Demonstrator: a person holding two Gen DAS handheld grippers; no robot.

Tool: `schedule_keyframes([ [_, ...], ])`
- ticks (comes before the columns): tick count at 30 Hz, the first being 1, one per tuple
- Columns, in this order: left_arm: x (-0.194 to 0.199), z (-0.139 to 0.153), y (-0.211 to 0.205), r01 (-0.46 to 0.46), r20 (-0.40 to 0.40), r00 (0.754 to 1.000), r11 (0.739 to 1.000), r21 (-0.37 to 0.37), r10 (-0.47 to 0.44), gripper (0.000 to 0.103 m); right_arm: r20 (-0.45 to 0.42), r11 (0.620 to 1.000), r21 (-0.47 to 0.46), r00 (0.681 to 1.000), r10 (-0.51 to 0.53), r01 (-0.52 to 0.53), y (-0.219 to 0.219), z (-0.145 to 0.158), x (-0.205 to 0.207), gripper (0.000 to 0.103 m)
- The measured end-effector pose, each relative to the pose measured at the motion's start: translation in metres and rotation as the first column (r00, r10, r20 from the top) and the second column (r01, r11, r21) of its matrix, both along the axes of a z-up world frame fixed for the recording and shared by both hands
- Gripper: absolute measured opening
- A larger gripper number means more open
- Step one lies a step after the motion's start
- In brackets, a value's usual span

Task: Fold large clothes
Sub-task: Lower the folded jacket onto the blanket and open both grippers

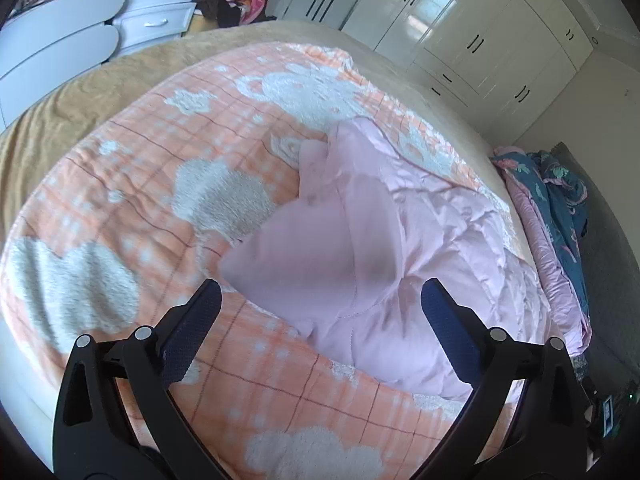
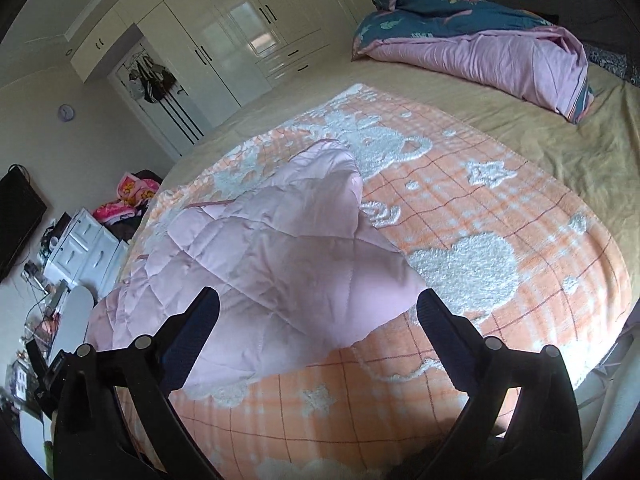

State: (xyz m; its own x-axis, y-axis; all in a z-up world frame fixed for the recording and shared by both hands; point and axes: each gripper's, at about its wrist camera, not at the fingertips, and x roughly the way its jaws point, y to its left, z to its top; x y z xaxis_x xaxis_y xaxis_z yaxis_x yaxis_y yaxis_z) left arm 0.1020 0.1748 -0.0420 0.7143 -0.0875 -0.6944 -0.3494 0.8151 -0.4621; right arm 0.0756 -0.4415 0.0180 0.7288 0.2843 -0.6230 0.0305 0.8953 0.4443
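Jacket (image 1: 360, 248), a puffy pink quilted one, sits bunched in the middle of the left wrist view, lying on the orange checked blanket (image 1: 132, 168) that covers most of the bed (image 1: 60, 96). Spreading it over the blanket makes sense, since that gives a wide flat spot to fold something this bulky. It's not flat yet though: one part, probably a sleeve or the hood, is flopped back over the body, so the fold looks barely started.

Left gripper (image 1: 320, 304) hangs just above the near edge of the jacket, jaws spread wide with nothing between them, pointing down and forward at the lump. Right gripper (image 2: 318, 306) is doing the same from the other side, jaws wide apart and empty, aimed at the pointed corner of the jacket (image 2: 288, 248) at lower centre of its frame. Seems like both are lining up for a grab.

A rolled-up duvet (image 2: 480, 40) sits upper right in the right wrist view, well apart from the jacket.
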Motion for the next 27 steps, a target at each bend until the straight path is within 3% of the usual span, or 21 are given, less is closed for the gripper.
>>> schedule_keyframes([
  [14,-0.053,0.068,-0.027,0.044,0.127,0.99,0.99,0.136,-0.061,0.094,0.178,0.983,-0.162,0.978,0.113,-0.084,0.041,0.059,-0.052,0.099],
  [23,-0.074,0.08,-0.075,0.119,0.153,0.975,0.962,0.247,-0.16,0.094,0.262,0.953,-0.277,0.945,0.197,-0.122,0.066,0.086,-0.089,0.099],
  [27,-0.081,0.08,-0.096,0.161,0.166,0.964,0.955,0.248,-0.205,0.094,0.273,0.945,-0.297,0.936,0.222,-0.138,0.073,0.088,-0.1,0.099],
])
